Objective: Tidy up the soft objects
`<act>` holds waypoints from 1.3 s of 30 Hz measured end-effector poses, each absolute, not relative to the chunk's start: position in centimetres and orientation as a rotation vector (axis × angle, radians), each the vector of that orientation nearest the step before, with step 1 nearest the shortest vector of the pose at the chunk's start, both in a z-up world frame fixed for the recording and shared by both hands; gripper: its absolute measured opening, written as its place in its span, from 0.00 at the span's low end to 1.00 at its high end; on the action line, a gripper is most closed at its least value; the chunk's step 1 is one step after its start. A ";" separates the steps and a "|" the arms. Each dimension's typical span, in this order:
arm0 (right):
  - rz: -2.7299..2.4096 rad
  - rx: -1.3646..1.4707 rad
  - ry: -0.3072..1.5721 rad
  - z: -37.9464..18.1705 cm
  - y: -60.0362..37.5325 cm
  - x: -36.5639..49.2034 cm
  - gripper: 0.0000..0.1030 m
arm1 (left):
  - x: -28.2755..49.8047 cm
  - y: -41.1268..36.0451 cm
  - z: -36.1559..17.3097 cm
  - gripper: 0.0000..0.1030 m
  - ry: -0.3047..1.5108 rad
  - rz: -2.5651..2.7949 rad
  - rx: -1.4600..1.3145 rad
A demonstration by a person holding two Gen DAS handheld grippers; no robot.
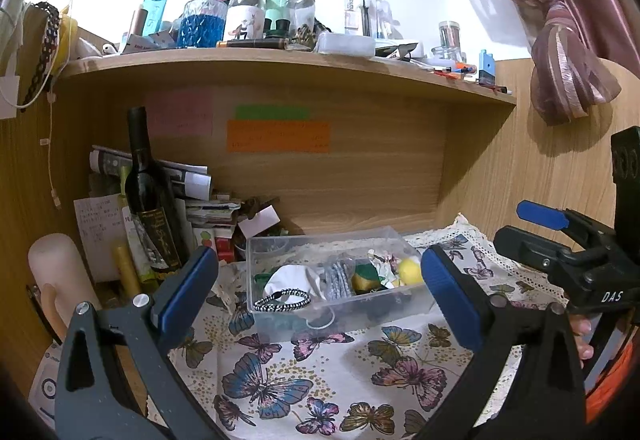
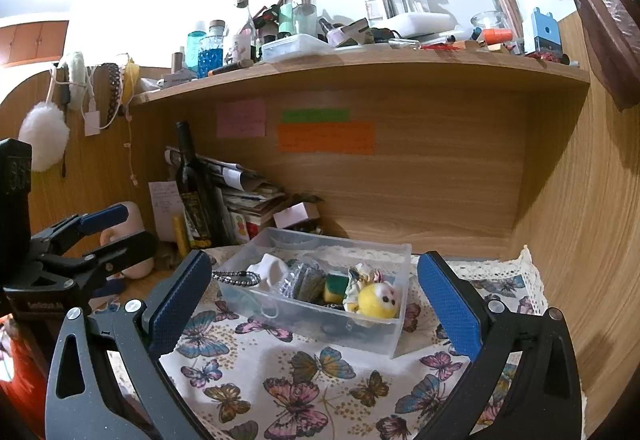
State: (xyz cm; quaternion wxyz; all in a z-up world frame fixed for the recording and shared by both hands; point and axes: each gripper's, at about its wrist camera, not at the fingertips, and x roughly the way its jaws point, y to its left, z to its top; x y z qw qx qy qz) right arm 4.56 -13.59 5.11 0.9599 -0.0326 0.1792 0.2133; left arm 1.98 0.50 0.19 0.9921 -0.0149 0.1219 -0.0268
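1. Soft stuff is all sitting in the clear plastic bin [image 1: 332, 276] mid-frame on the butterfly cloth [image 1: 280, 380] covering the worktop: white fabric piece [image 1: 290, 278], grey scrubby thing [image 1: 338, 278], green/yellow sponge [image 1: 366, 278], floral scrunchie-ish bit [image 1: 382, 264], yellow plush [image 1: 410, 271]. A braided band [image 1: 282, 299] hangs over the bin's near-left wall.
2. Left gripper [image 1: 320, 296] and right gripper [image 2: 316, 304]: both have jaws spread wide, nothing between them, hovering short of the bin.
3. What could go wrong imo:
   - band is half out of the bin, so a jaw brushing it prob drags it onto the cloth.
   - bin looks light and the cloth is loose, so pushing down on one item could slide or tip the whole thing.
   - items are packed touching each other, easy to pinch two at once, esp. sponge + scrubby.
   - dark wine bottle [image 1: 150, 196] and paper stack stand near, at left of frame; a wide left swing could knock the bottle over.
4. View diffs:
   - right wrist view shows the plush's face and that it sits in the bin's near-right corner; left view only gives a yellow blob partly behind a jaw.
   - right view also catches the white pom-pom [image 2: 44, 136] hanging upper left, not visible in left view.
   - left view shows the white cylinder [image 1: 60, 272] lower left and the band's full loop.
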 end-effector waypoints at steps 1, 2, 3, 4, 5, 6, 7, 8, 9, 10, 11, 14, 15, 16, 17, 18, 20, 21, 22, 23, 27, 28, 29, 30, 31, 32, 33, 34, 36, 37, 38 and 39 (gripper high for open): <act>0.431 -0.064 0.366 5.1 -13.6 4.6 1.00 | 2.0 0.5 0.2 1.00 0.248 -0.058 -0.033; 0.430 -0.062 0.367 5.0 -13.6 4.7 1.00 | 2.0 0.5 0.2 1.00 0.250 -0.060 -0.035; 0.431 -0.058 0.368 5.0 -13.7 4.7 1.00 | 2.1 0.5 0.2 1.00 0.251 -0.061 -0.038; 0.432 -0.055 0.369 5.0 -13.7 4.8 1.00 | 2.1 0.5 0.2 1.00 0.252 -0.062 -0.039; 0.432 -0.053 0.370 5.0 -13.8 4.8 1.00 | 2.1 0.5 0.2 1.00 0.251 -0.061 -0.038; 0.432 -0.052 0.371 5.0 -13.8 4.8 1.00 | 2.1 0.5 0.2 1.00 0.252 -0.061 -0.037; 0.433 -0.051 0.371 5.0 -13.8 4.8 1.00 | 2.1 0.5 0.2 1.00 0.252 -0.061 -0.037; 0.433 -0.049 0.370 5.0 -13.9 4.8 1.00 | 2.1 0.5 0.2 1.00 0.252 -0.061 -0.038; 0.434 -0.051 0.370 5.0 -13.8 4.8 1.00 | 2.1 0.5 0.2 1.00 0.252 -0.061 -0.037; 0.433 -0.051 0.370 5.0 -13.8 4.8 1.00 | 2.1 0.5 0.2 1.00 0.251 -0.061 -0.037; 0.433 -0.051 0.370 5.0 -13.8 4.8 1.00 | 2.1 0.5 0.2 1.00 0.251 -0.062 -0.036; 0.431 -0.053 0.371 5.0 -13.8 4.8 1.00 | 2.1 0.4 0.1 1.00 0.250 -0.064 -0.036; 0.431 -0.052 0.370 5.0 -13.8 4.7 1.00 | 2.1 0.4 0.1 1.00 0.250 -0.062 -0.035; 0.431 -0.053 0.370 5.0 -13.8 4.7 1.00 | 2.1 0.4 0.1 1.00 0.250 -0.063 -0.035; 0.432 -0.054 0.369 5.0 -13.8 4.7 1.00 | 2.1 0.4 0.1 1.00 0.250 -0.063 -0.034; 0.431 -0.053 0.369 5.0 -13.7 4.7 1.00 | 2.1 0.4 0.1 1.00 0.250 -0.063 -0.033; 0.430 -0.053 0.369 5.0 -13.7 4.7 1.00 | 2.2 0.4 0.0 1.00 0.250 -0.063 -0.033; 0.429 -0.053 0.369 5.0 -13.7 4.7 1.00 | 2.1 0.4 0.0 1.00 0.250 -0.064 -0.035; 0.428 -0.053 0.369 5.0 -13.7 4.7 1.00 | 2.2 0.4 0.0 1.00 0.250 -0.064 -0.034; 0.421 -0.055 0.366 5.0 -13.7 4.7 1.00 | 2.2 0.4 0.0 1.00 0.250 -0.065 -0.034; 0.428 -0.055 0.367 4.9 -13.8 4.7 1.00 | 2.2 0.3 0.0 1.00 0.251 -0.067 -0.032; 0.431 -0.055 0.369 4.9 -13.8 4.7 1.00 | 2.2 0.2 0.0 1.00 0.250 -0.065 -0.031; 0.432 -0.055 0.369 4.9 -13.8 4.8 1.00 | 2.2 0.2 0.0 1.00 0.250 -0.063 -0.030; 0.432 -0.055 0.369 4.9 -13.8 4.7 1.00 | 2.2 0.2 0.0 1.00 0.250 -0.063 -0.030; 0.432 -0.054 0.369 4.9 -13.8 4.7 1.00 | 2.2 0.1 0.1 1.00 0.250 -0.063 -0.032; 0.435 -0.052 0.370 4.9 -13.8 4.8 1.00 | 2.2 0.1 0.1 1.00 0.250 -0.063 -0.033; 0.437 -0.052 0.371 4.8 -13.8 4.8 1.00 | 2.2 0.1 0.1 1.00 0.250 -0.063 -0.032; 0.436 -0.051 0.371 4.8 -13.8 4.9 1.00 | 2.2 0.0 0.1 1.00 0.252 -0.064 -0.031; 0.435 -0.053 0.370 4.8 -13.7 4.8 1.00 | 2.2 0.1 0.0 1.00 0.255 -0.067 -0.031; 0.435 -0.053 0.371 4.8 -13.7 4.8 1.00 | 2.3 0.1 0.1 1.00 0.258 -0.070 -0.032; 0.435 -0.054 0.371 4.8 -13.7 4.8 1.00 | 2.3 0.1 0.0 1.00 0.260 -0.072 -0.034; 0.434 -0.053 0.370 4.8 -13.7 4.8 1.00 | 2.4 0.2 0.0 1.00 0.264 -0.073 -0.036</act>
